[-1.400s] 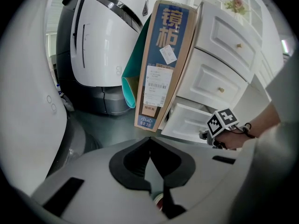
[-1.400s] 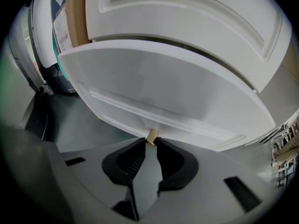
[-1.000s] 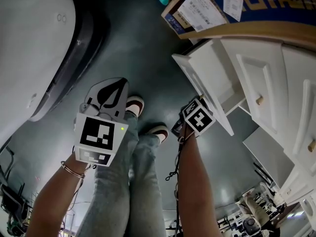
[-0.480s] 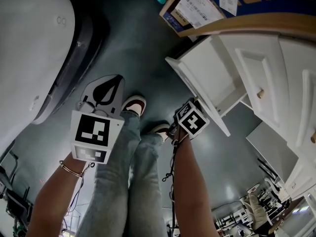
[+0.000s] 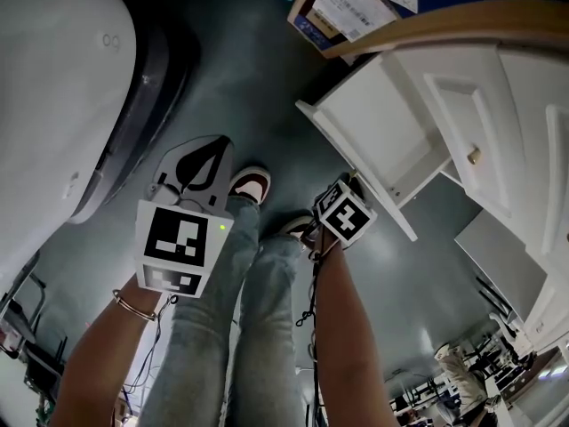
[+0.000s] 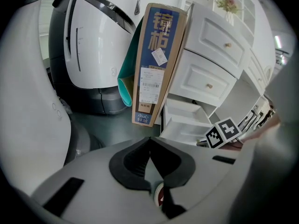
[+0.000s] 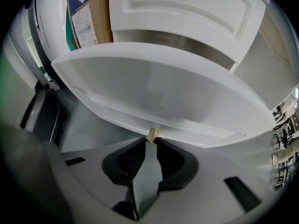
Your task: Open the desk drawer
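right gripper [image 7: 152, 143] pinches the knob [image 7: 152, 134] of the part-open drawer [image 7: 163, 92], left gripper [image 6: 150, 141] closed empty; next, pull straight out.

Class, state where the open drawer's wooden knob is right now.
In the right gripper view, low and centre: the knob is pinched by the right gripper, on the front of the pulled-out white drawer, below a closed drawer.

Both bare forearms reach steeply downward. The left gripper [image 6: 149, 141], a bangle [image 5: 133, 305] on the wrist behind it, hangs with jaws together and nothing between them. The right gripper [image 7: 152, 141] has its jaws pinched on a small wooden knob [image 7: 152, 134].
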The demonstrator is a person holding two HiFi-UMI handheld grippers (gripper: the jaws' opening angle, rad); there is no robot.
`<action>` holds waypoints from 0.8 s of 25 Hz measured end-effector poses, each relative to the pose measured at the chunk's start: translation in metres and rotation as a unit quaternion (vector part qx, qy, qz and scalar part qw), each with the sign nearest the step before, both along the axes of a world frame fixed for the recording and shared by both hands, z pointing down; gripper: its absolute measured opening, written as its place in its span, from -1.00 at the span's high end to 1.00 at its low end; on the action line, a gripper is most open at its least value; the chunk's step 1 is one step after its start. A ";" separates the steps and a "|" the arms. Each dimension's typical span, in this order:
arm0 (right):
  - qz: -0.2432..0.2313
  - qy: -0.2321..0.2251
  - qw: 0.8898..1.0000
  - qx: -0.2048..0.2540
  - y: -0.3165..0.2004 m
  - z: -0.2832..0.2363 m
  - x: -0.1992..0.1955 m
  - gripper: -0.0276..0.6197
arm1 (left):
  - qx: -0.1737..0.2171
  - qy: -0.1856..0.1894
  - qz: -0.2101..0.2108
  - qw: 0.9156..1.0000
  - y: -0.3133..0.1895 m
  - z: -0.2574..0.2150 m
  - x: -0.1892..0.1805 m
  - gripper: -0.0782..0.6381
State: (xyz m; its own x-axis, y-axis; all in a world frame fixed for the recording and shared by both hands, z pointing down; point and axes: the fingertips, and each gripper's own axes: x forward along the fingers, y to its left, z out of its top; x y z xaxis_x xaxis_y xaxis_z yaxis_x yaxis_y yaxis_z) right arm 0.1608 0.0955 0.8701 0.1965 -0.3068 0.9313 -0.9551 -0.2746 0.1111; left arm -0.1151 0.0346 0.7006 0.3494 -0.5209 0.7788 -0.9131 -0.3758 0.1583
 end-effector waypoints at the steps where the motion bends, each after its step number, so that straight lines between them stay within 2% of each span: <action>1: 0.001 -0.003 1.000 0.000 0.000 0.000 0.000 0.65 | 0.001 -0.001 0.002 1.000 -0.001 -0.001 0.001 0.73; 10: 0.000 -0.013 1.000 -0.011 0.003 -0.008 0.000 0.62 | 0.009 -0.007 0.012 1.000 -0.014 -0.011 0.013 0.73; 14: 0.007 -0.025 1.000 -0.009 0.008 -0.027 -0.002 0.58 | 0.008 -0.008 0.021 1.000 -0.013 -0.022 0.024 0.73; 20: -0.009 -0.049 0.999 0.007 0.010 -0.068 -0.005 0.54 | 0.018 -0.005 0.034 0.999 -0.016 -0.048 0.047 0.73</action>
State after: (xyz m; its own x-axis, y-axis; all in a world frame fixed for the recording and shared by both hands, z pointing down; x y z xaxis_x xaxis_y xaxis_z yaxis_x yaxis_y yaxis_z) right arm 0.1558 0.1053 0.8022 0.0988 -0.3234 0.9411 -0.9662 -0.2576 0.0129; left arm -0.0684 0.0187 0.6527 0.3776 -0.5234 0.7638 -0.8865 -0.4426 0.1350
